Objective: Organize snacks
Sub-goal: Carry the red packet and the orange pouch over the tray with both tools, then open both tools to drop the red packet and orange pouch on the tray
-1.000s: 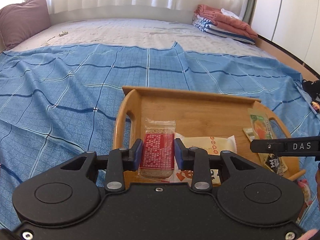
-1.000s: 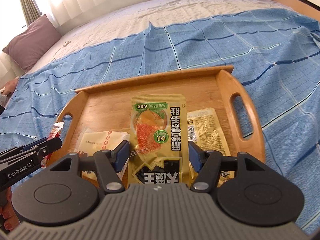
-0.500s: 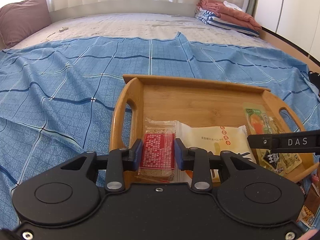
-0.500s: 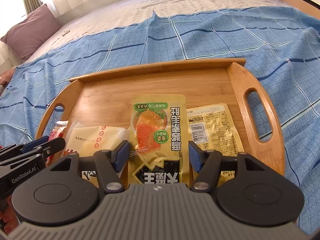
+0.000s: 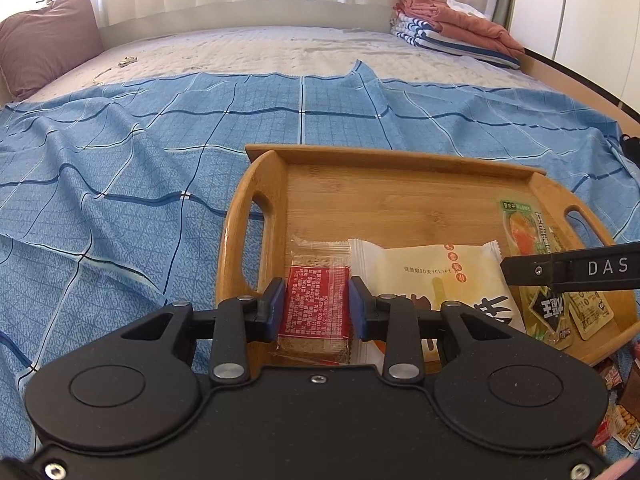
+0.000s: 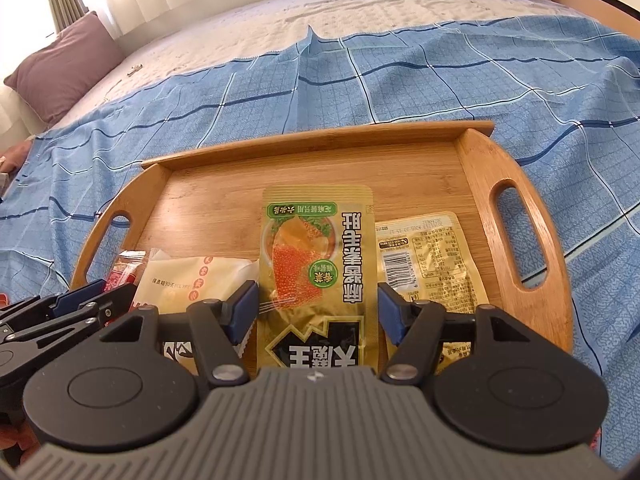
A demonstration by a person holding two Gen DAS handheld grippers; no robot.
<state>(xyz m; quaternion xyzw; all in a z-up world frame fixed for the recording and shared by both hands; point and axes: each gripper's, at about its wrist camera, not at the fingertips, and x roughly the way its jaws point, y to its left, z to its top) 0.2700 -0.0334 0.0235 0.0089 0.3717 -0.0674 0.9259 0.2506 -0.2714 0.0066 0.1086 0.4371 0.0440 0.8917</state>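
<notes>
Your left gripper (image 5: 316, 304) is clamped on the red snack bar (image 5: 314, 306), both blue pads pressed flat against its sides, exactly as it was a second ago. The bar's clear crimped end sticks out ahead of the fingertips, over the left end of the wooden tray (image 5: 400, 200), just inside its left handle. What has changed is the view: the tray now sits fuller and more side-on ahead of your fingers than it did a second ago.

Just right of your right-hand pad lies the pale yellow pastry packet (image 5: 436, 280), touching the bar's wrapper edge. A second ago only a corner of it showed there; now most of its face shows ahead of the fingers.

Farther right, your right gripper (image 6: 316, 310) has its fingers closed against the edges of the gold pouch (image 6: 316, 264), which stands between them with its orange picture pointing away from you. The grip looks the same as before, the pouch no higher or lower between the pads. Beyond the right finger lies the tan packet (image 6: 432, 260) with a barcode, flat on the tray floor and partly under the gold pouch's edge; more of the tray's far rim now shows ahead of this gripper as well.

All of it rests on the blue checked bedspread (image 5: 120, 184).
</notes>
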